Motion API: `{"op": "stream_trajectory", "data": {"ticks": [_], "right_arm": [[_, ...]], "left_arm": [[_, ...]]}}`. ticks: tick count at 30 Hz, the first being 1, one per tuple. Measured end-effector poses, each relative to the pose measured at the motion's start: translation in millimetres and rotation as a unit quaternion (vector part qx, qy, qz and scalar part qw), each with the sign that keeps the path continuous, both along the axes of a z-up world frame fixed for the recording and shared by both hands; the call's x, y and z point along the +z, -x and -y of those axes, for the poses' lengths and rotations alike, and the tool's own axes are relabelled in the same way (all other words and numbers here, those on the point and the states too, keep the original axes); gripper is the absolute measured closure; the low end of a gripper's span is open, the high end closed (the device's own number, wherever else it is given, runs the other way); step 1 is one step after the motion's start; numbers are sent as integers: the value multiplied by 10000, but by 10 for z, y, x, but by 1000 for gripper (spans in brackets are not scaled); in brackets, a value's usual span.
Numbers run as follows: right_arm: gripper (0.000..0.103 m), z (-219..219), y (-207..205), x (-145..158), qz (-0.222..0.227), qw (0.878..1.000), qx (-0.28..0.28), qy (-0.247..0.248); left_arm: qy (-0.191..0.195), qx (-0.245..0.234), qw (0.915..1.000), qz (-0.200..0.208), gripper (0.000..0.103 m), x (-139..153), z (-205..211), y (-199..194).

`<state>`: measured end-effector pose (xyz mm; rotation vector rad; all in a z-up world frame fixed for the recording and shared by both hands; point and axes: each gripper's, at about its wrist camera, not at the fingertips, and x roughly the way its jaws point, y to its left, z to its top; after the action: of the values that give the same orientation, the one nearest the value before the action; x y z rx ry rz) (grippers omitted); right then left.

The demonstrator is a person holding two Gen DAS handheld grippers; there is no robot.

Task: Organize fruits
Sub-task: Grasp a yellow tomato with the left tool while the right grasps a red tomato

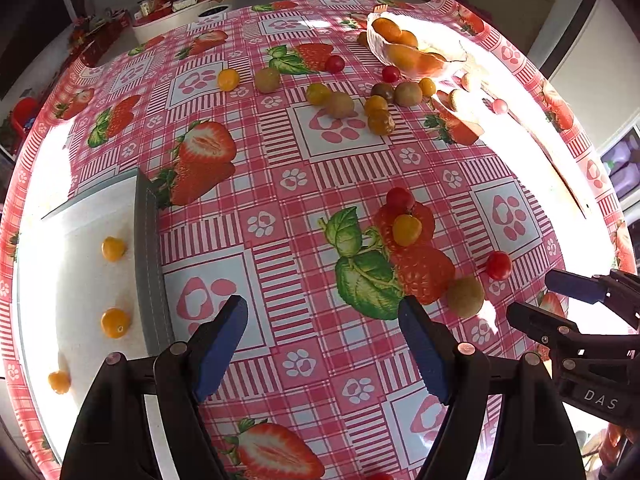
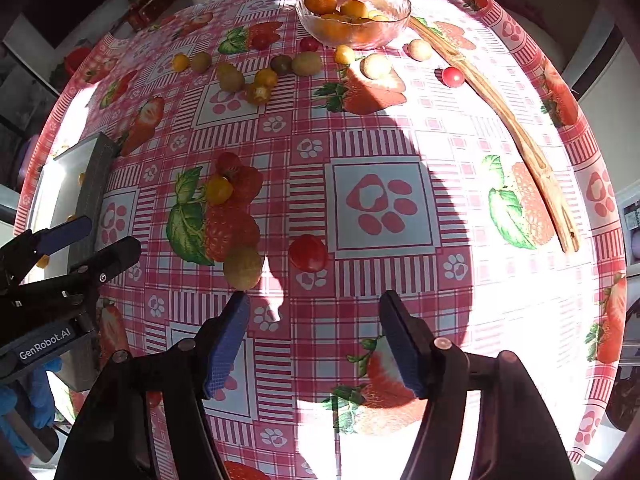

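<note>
Small fruits lie scattered on the strawberry-print tablecloth point(image 1: 320, 184). A green fruit point(image 1: 465, 296) point(image 2: 242, 267), a red tomato point(image 1: 498, 265) point(image 2: 308, 253), a yellow fruit point(image 1: 407, 229) point(image 2: 219, 189) and a red one point(image 1: 400, 199) point(image 2: 228, 163) lie nearest. A white tray point(image 1: 80, 280) at the left holds three yellow fruits point(image 1: 115, 322). A glass bowl point(image 2: 354, 12) point(image 1: 408, 52) at the far side holds orange fruits. My left gripper point(image 1: 324, 344) is open and empty over the cloth. My right gripper point(image 2: 314, 340) is open and empty, just short of the green fruit and red tomato.
More fruits point(image 1: 340, 104) point(image 2: 260, 76) lie in a loose row near the bowl. Wooden tongs point(image 2: 520, 136) lie at the right side of the table. The right gripper shows in the left wrist view point(image 1: 580, 312); the left one in the right wrist view point(image 2: 68, 248).
</note>
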<state>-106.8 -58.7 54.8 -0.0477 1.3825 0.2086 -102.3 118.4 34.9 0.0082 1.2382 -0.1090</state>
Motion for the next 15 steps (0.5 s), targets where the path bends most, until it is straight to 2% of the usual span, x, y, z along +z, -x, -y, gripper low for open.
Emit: {"op": "stream_trajectory", "data": {"ticks": [5, 15], "right_arm": [[47, 27, -40, -95, 65, 9997, 235, -57], [48, -9, -94, -168, 246, 9972, 636, -309]], "left_arm": [[28, -123, 9999, -12, 24, -108, 163, -138], [-16, -71, 10000, 23, 24, -222, 279, -363]]}}
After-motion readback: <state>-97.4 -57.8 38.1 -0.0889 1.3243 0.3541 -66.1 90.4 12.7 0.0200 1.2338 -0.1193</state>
